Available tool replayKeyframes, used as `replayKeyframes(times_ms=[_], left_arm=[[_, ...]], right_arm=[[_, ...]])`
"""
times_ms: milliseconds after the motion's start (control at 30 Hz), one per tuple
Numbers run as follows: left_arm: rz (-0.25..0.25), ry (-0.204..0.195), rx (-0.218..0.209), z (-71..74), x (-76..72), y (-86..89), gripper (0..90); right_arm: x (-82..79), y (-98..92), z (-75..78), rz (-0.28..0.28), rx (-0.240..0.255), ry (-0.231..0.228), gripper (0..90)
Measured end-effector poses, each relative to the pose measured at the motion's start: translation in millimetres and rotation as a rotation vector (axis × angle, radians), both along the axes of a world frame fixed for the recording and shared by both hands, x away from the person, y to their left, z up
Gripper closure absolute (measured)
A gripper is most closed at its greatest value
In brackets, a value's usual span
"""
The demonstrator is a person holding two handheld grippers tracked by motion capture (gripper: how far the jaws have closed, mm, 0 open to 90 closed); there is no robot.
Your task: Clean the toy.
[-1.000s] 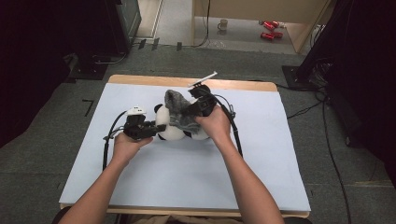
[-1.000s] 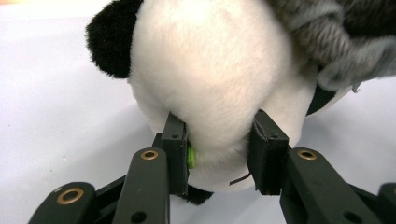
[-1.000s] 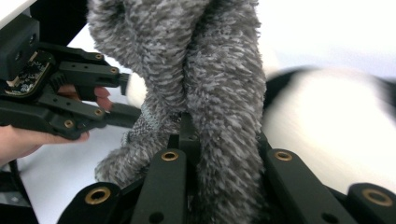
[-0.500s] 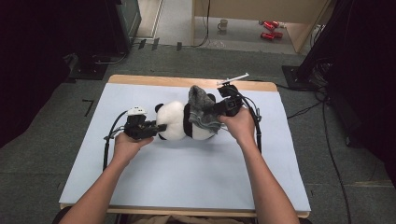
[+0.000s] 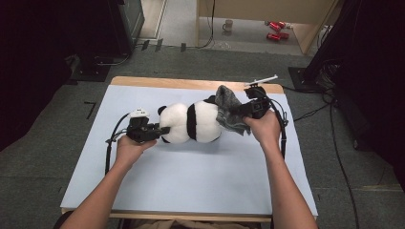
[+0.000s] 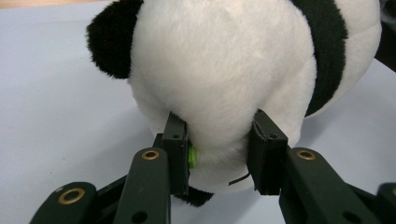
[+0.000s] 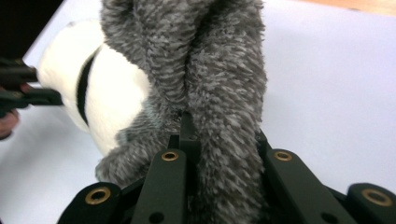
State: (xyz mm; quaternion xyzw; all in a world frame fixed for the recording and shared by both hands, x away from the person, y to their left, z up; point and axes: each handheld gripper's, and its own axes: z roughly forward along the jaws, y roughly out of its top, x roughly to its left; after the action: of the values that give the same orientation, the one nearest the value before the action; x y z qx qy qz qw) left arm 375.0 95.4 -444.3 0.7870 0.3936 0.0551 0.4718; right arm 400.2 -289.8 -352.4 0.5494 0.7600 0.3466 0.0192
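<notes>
Sock nearly off the panda

Panda plush (image 5: 191, 122) lies on its side mid-table on the pale blue mat (image 5: 191, 181); left gripper (image 5: 155, 131) has its jaws pinched into the white fur at the head end, anchoring it; right gripper (image 5: 246, 110) is clamped tight on a bunch of the grey fuzzy sock (image 5: 228, 113) at the far end. Most of the body is bare (white, black band showing); the sock hangs bunched off the rear, touching the plush, maybe caught on a foot; can't tell from here. Left to do, by my read: clear that last bit, then set the sock down apart.
</notes>
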Motion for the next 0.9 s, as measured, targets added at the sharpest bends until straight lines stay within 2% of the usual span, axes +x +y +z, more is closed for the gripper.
replayKeyframes(times_ms=[67, 167, 333, 433, 533, 667, 800, 900], left_arm=[[0.001, 0.002, -0.004, 0.3, 0.5, 0.1, 64.9], [0.004, 0.003, -0.008, 1.4, 0.2, -0.8, 65.0], [0.007, 0.003, -0.013, 2.5, -0.6, -1.6, 65.1], [0.002, 0.0, -0.012, 2.9, -0.8, -1.6, 65.0], [0.0, -0.007, -0.009, 3.0, -1.0, -1.9, 65.0], [0.001, -0.011, -0.005, 3.5, -1.2, -2.5, 65.0], [-0.005, -0.017, 0.004, 4.0, -2.0, -3.0, 64.9], [-0.007, -0.029, 0.014, 4.6, -3.3, -4.5, 64.9]], right_arm=[[-2.1, -2.4, 10.3, -0.001, 0.028, -0.022, 77.3], [-4.0, 7.7, 26.2, 0.033, 0.064, -0.058, 77.3], [-4.2, 46.6, 47.3, 0.126, 0.126, -0.092, 77.3], [-0.4, 74.9, 51.5, 0.182, 0.142, -0.094, 77.3], [6.8, 102.8, 46.1, 0.222, 0.142, -0.078, 77.3], [17.3, 136.4, 29.7, 0.259, 0.131, -0.043, 77.3], [24.9, 161.0, 14.3, 0.273, 0.135, -0.013, 77.3], [28.3, 174.9, 0.6, 0.286, 0.102, 0.016, 77.3]])
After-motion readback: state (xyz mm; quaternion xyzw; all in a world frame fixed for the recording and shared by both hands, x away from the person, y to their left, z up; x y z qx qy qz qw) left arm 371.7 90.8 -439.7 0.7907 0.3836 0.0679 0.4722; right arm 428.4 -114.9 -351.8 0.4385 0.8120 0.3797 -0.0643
